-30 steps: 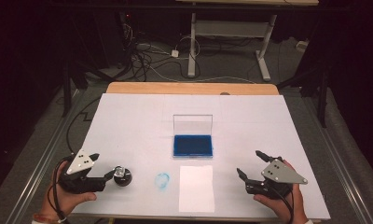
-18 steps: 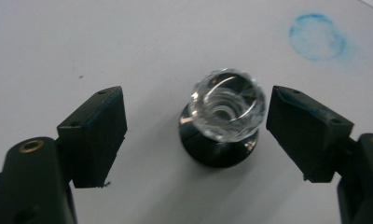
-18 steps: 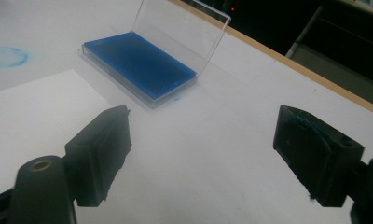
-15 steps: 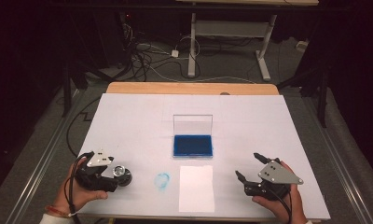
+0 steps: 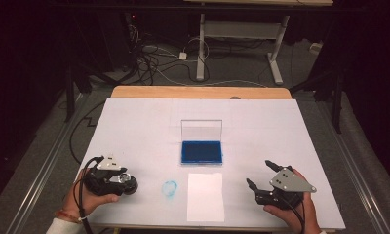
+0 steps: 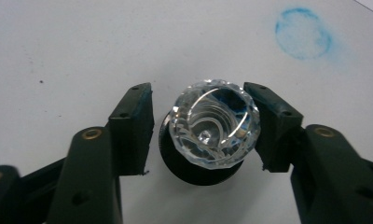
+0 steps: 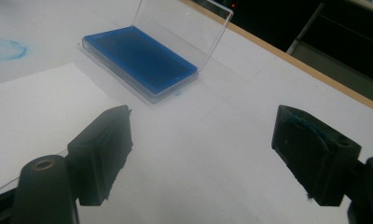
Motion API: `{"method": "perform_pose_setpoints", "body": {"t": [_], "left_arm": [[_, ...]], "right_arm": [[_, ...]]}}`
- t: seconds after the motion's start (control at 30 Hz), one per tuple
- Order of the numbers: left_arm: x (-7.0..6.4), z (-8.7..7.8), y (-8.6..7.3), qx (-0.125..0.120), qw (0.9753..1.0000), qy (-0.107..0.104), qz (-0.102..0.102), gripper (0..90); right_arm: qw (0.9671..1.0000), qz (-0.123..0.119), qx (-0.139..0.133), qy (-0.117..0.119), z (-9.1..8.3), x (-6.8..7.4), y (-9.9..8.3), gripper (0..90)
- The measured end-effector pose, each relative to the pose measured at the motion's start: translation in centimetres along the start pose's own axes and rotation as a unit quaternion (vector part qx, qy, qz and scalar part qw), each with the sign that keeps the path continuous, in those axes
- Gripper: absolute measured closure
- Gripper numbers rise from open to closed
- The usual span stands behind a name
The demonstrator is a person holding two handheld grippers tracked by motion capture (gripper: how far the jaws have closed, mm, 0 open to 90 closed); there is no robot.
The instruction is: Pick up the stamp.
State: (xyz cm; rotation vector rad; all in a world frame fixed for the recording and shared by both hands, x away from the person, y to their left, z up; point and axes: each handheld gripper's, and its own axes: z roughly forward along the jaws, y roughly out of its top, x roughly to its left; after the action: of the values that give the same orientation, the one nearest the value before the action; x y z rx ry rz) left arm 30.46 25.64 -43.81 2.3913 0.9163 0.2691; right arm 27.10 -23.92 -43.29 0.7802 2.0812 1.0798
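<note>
Left tongs: part-open around faceted stamp, right jaw touching. Case: blue pad, lid up. Right tongs: wide, empty.

Left hand-held gripper: black body, grey three-cornered plate on top, black cable looping from its rear. Its jaws are matte black blocks, each with a small recessed screw hole near the tip; brass-coloured rivets sit on the black arms behind them. Blue staining marks one inner pad.

Right hand-held gripper: same black build, grey three-cornered plate with dark screw points, black cable trailing behind. Jaw blocks are black with worn, frayed edges; one carries a bluish smear, and a brass-coloured rivet shows behind the other.

Person: a white sleeve cuff and an orange-red wristband behind the left hand-held gripper.
</note>
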Motion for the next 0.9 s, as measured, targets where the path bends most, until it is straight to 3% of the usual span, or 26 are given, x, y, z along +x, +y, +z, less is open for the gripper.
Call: {"method": "perform_pose_setpoints", "body": {"t": [0.03, 0.23, 0.5, 0.7, 0.9], "left_arm": [[-0.1, 0.21, 0.06, 0.006, 0.9999, 0.009, 0.003, 44.1], [-0.31, 0.45, 0.2, 0.012, 0.9999, 0.006, 0.009, 50.3], [-0.34, -0.02, 0.23, 0.007, 0.9999, 0.007, 0.005, 51.8], [-0.59, 0.0, 0.32, 0.014, 0.9997, 0.009, 0.019, 54.0], [-0.76, 0.05, 0.45, 0.01, 0.9995, 0.023, 0.021, 54.5]], "right_arm": [[1.0, 0.0, -0.001, 0.0, -0.02, -0.01, 0.01, 20.2], [1.0, -0.001, -0.002, -0.001, -0.1, -0.03, 0.03, 21.0], [1.0, -0.005, -0.006, 0.001, -0.16, 0.07, 0.05, 21.0], [1.0, -0.008, -0.004, 0.0, -0.12, 0.14, 0.06, 21.1], [0.9999, -0.013, -0.001, -0.002, -0.11, 0.21, 0.09, 21.3]]}}
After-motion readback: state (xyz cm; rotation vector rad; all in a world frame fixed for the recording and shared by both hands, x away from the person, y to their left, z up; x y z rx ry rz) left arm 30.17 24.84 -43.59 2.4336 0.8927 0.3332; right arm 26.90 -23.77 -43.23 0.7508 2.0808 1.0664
